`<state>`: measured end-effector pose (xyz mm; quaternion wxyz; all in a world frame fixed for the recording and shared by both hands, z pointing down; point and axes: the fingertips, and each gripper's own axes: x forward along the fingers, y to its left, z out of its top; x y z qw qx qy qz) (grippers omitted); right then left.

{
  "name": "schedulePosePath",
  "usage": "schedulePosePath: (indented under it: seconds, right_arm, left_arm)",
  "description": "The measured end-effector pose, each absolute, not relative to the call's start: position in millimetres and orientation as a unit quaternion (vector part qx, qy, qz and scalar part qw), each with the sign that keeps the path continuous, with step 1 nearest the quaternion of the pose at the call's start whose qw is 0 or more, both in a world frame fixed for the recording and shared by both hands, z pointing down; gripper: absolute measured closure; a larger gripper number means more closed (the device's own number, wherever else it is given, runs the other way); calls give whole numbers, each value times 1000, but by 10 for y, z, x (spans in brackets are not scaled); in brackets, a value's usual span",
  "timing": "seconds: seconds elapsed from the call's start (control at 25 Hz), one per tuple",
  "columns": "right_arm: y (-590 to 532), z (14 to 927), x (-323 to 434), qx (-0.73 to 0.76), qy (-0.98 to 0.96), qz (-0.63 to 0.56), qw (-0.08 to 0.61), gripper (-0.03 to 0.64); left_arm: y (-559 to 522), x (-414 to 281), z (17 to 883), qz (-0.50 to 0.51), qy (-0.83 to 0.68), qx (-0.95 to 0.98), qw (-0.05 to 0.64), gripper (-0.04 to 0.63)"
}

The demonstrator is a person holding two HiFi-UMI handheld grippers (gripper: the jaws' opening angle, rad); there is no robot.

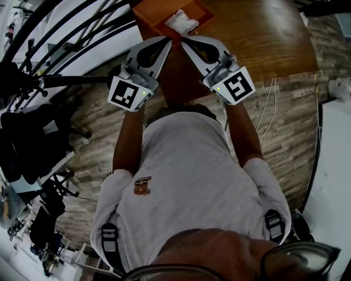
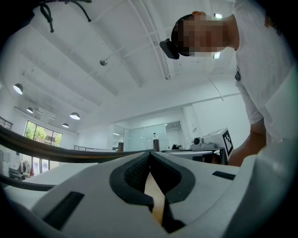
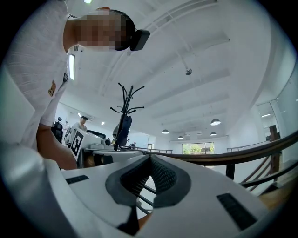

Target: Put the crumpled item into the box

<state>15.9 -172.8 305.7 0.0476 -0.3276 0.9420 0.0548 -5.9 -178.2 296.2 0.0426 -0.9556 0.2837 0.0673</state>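
**Spotter A:** Your left tool and right tool sit side by side at the top centre of the head view. Their tips angle toward each other, just short of the near corner of the orange box on the table.

**Spotter B:** Both of your tools are fully closed. In each tool's own view the dark pads meet at the tip with nothing between them.

**Spotter A:** The white crumpled item lies just above your tips in the frame, inside the box, apparently resting on its floor.

**Spotter B:** So it is straight ahead of you and a shade nearer your right tool. Its long side runs from upper left to lower right, across your line of reach.

**Spotter A:** I judge the placing done. If you do want to nudge the item, your right tool is the closer one, and it would have to open and go in over the box's near wall.
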Motion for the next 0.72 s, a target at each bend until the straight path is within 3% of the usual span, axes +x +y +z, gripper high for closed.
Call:
schedulePosePath:
  seconds: [0.72]
  right_arm:
    - [-1792,2957,127,-328,940,64,68,584]
  left_arm:
    - [-1846,-75,2995,67,283,-956,41,577]
